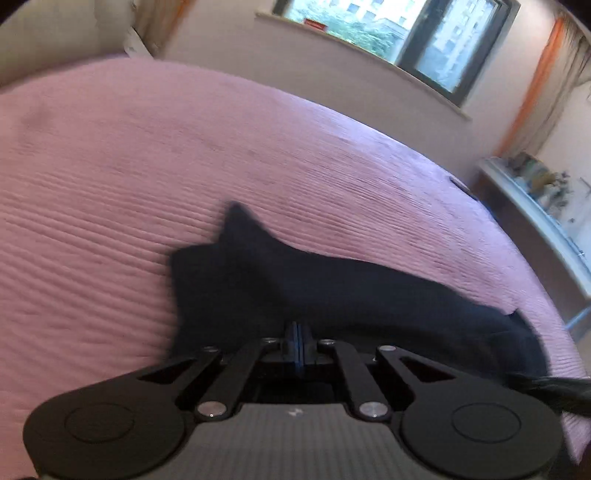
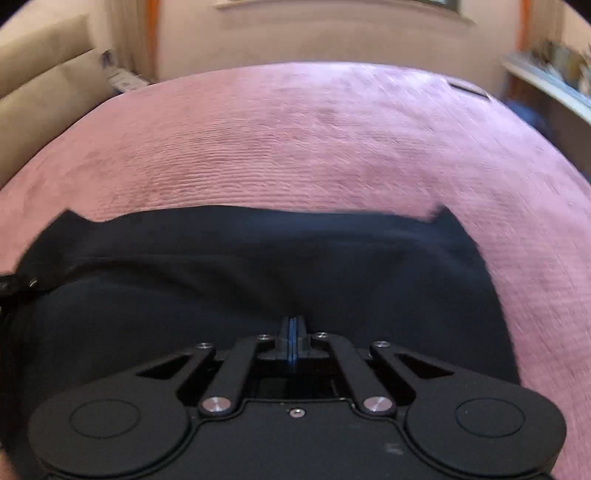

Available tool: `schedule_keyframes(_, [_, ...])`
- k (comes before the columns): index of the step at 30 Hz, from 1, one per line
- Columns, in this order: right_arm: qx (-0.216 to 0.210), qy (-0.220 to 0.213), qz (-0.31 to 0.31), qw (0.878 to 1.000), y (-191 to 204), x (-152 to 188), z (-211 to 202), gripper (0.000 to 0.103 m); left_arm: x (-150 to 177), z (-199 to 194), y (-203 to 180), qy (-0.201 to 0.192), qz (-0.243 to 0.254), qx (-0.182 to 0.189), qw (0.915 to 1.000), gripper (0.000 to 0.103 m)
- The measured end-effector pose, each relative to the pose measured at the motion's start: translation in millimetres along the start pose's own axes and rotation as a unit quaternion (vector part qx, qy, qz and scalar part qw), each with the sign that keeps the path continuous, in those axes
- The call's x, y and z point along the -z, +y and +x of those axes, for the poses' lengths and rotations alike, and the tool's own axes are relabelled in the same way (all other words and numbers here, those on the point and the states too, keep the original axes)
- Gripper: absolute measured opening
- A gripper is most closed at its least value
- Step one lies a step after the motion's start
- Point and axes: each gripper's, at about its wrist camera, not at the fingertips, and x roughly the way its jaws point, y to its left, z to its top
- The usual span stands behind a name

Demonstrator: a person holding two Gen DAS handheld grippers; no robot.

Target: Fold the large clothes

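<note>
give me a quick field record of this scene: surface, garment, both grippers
surface: pink ribbed bedspread
garment: dark garment lying on the bedspread, its far edge roughly straight
left gripper: shut, tips at the garment's near edge; grip on cloth unclear
right gripper: shut, tips over the garment; grip unclear
background: window

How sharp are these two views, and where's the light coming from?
Left wrist view: daylight from the window, dark garment soft-edged, fisheye bends the pink bedspread. Right wrist view: blur smears the bedspread's right side, garment nearly featureless.
</note>
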Motion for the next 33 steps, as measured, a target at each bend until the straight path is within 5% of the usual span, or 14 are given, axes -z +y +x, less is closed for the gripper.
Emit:
schedule_keyframes(1, [-0.016, -0.001, 0.004, 1.0, 3, 3, -14, 0.016, 1, -13, 10, 0.003, -0.016, 0.005, 0.9999, 0.004])
schedule_keyframes(3, [-0.051, -0.008, -0.006, 0.999, 20, 10, -36, 0.016, 10, -42, 21, 0.002, -0.036, -0.014, 0.9993, 0.008])
schedule_keyframes(5, [-0.078, -0.007, -0.04, 0.996, 49, 25, -47, 0.016, 27, -66, 24, 0.002, -0.046, -0.065, 0.9969, 0.022])
schedule_keyframes(7, [-0.066, 0.005, -0.083, 0.994, 75, 47, -39, 0.016, 47, -82, 33, 0.004, -0.071, -0.089, 0.9935, 0.042])
schedule_keyframes(8, [-0.054, 0.022, -0.098, 0.993, 80, 57, -24, 0.016, 58, -88, 39, 0.012, -0.087, -0.097, 0.9914, 0.043])
schedule_keyframes(11, [-0.039, 0.017, -0.106, 0.993, 81, 83, 0, 0.017, 85, -100, 54, 0.037, -0.131, -0.09, 0.9865, 0.043])
schedule_keyframes(14, [-0.057, 0.049, -0.051, 0.996, 68, 65, -2, 0.017, 104, -111, 70, 0.051, -0.173, -0.056, 0.9821, 0.049])
schedule_keyframes(16, [-0.074, 0.061, -0.017, 0.995, 60, 60, -5, 0.016, 112, -109, 80, 0.066, -0.205, -0.015, 0.9763, 0.071])
schedule_keyframes(24, [-0.073, 0.064, -0.004, 0.995, 67, 75, -13, 0.026, 148, -129, 84, 0.042, -0.289, 0.03, 0.956, 0.073])
schedule_keyframes(29, [-0.07, 0.056, 0.007, 0.996, 75, 80, -16, 0.035, 152, -117, 81, -0.001, -0.291, 0.041, 0.9559, 0.072])
schedule_keyframes(31, [-0.071, 0.051, 0.005, 0.996, 74, 82, -16, 0.035, 144, -105, 77, -0.018, -0.276, 0.041, 0.9601, 0.066])
schedule_keyframes(33, [-0.075, 0.047, 0.006, 0.996, 68, 85, -22, 0.035, 137, -92, 84, -0.031, -0.297, 0.064, 0.9523, 0.057])
